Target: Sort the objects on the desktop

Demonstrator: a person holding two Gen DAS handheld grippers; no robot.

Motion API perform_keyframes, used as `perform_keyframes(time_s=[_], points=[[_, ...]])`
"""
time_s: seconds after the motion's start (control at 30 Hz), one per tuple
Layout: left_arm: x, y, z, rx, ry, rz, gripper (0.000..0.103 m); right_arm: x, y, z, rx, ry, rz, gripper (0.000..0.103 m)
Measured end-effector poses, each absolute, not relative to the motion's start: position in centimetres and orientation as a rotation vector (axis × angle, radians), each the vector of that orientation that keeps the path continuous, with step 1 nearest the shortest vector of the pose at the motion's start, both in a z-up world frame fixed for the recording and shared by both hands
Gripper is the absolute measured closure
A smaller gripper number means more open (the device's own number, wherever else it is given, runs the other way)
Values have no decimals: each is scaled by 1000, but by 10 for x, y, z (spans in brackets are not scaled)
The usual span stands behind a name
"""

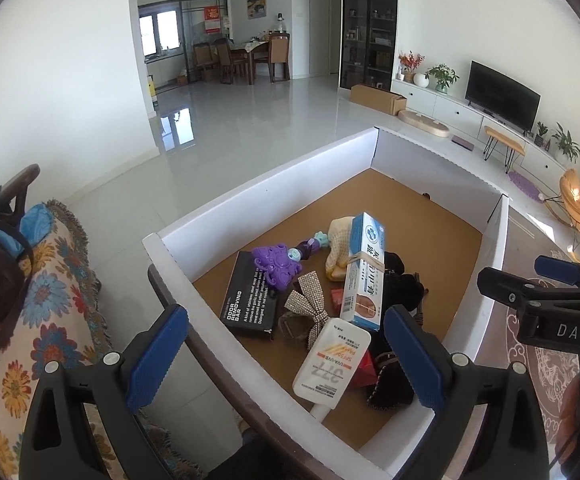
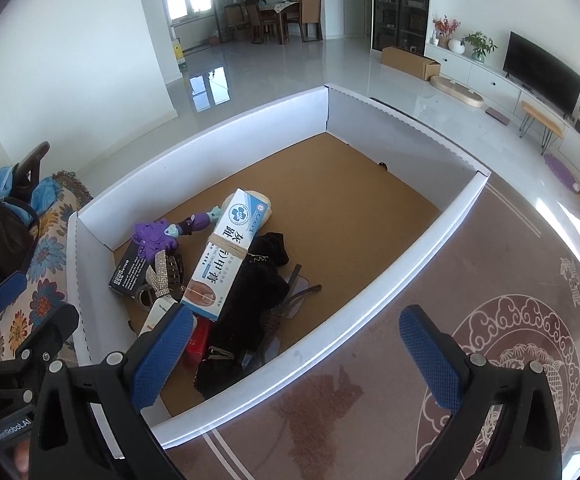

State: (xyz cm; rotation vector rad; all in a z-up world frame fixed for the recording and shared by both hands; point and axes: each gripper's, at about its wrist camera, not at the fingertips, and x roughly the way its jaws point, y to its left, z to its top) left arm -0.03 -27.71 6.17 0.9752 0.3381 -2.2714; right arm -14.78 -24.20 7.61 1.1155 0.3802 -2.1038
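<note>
Your left gripper (image 1: pixel 286 354) hangs wide apart, holding nothing, low in the frame over the white tube (image 1: pixel 331 364) in the white box (image 1: pixel 258 184); your right gripper (image 2: pixel 295 354) gapes too, empty, over the box's near wall.

White walls and a tan cork-coloured floor were seen on the tray (image 1: pixel 266 184), and blue ribbed pads on black frames on the left gripper (image 1: pixel 286 356) and right gripper (image 2: pixel 305 356). A purple toy (image 1: pixel 276 266), a black box (image 1: pixel 246 300) lettered in white, a silver rhinestone bow (image 1: pixel 309 304), a white and blue carton (image 1: pixel 363 268), a white tube (image 1: pixel 329 364) with orange stripes, a black pouch (image 2: pixel 250 292) and something red (image 2: pixel 198 340) were shown. A cream throw (image 1: pixel 42 300) patterned with blue and orange flowers and a brown rug (image 2: pixel 489 320) with white roundels were visible.
</note>
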Motion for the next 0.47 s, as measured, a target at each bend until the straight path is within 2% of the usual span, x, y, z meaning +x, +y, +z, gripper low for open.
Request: perform_keyframes(time_s=[0.3, 0.47], points=[[4, -276, 61, 959, 358, -2311, 3, -145, -246, 68, 1132, 394, -2088, 0], [12, -268, 68, 849, 320, -2322, 3, -141, -249, 64, 1127, 405, -2080, 0]])
